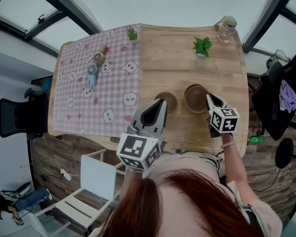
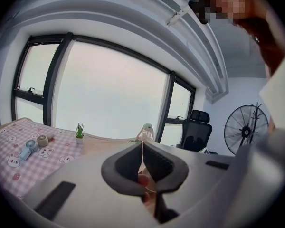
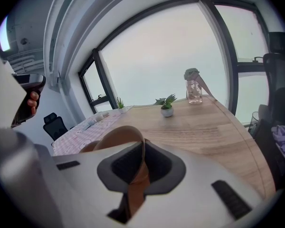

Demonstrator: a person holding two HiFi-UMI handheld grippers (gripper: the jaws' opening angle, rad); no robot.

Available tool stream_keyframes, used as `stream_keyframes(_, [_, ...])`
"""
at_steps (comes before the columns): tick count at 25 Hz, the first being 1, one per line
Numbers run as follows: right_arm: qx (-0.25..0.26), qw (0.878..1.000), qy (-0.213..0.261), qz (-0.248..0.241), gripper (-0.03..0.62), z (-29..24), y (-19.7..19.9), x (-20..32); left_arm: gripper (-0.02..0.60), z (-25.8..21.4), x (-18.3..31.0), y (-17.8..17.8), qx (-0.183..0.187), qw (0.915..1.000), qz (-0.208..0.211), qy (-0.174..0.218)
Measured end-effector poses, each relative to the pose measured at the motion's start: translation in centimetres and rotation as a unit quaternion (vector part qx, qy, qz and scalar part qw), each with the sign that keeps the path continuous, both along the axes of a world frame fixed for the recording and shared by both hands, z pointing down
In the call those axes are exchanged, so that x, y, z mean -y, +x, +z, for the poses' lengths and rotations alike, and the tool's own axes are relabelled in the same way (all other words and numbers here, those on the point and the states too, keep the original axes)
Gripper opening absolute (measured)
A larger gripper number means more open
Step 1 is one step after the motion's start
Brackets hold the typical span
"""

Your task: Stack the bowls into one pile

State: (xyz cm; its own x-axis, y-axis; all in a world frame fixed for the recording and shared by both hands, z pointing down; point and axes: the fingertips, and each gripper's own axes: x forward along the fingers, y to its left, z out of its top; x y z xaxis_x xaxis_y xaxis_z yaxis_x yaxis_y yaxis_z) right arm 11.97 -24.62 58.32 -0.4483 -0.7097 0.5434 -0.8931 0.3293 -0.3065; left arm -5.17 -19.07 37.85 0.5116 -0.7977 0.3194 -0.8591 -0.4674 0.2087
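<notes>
Two brown bowls stand side by side on the wooden table [image 1: 187,63]. The right bowl [image 1: 195,98] has its near rim pinched by my right gripper [image 1: 208,97], which is shut on it. In the right gripper view the bowl's wall [image 3: 116,137] runs straight between the closed jaws of the right gripper [image 3: 142,148]. The left bowl [image 1: 167,100] sits just left of it, partly covered by my left gripper [image 1: 161,102]. In the left gripper view the left gripper [image 2: 142,148] has its jaws pressed together, with no bowl showing between them.
A pink checked cloth [image 1: 96,83] covers the table's left part, with a small fan [image 1: 91,74] and a tape roll [image 1: 98,58] on it. A potted plant [image 1: 202,46], a smaller plant [image 1: 132,33] and a bottle [image 1: 227,29] stand at the far edge. Office chairs [image 1: 15,117] flank the table.
</notes>
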Motion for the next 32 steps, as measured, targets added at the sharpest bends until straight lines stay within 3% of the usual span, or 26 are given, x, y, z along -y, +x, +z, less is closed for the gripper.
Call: stream_keyframes(32, [-0.040, 0.999, -0.010, -0.003, 0.020, 3.1, 0.4, 2.0, 0.011, 1.3, -0.3, 0.5, 0.018, 0.9994, -0.021, -0.022])
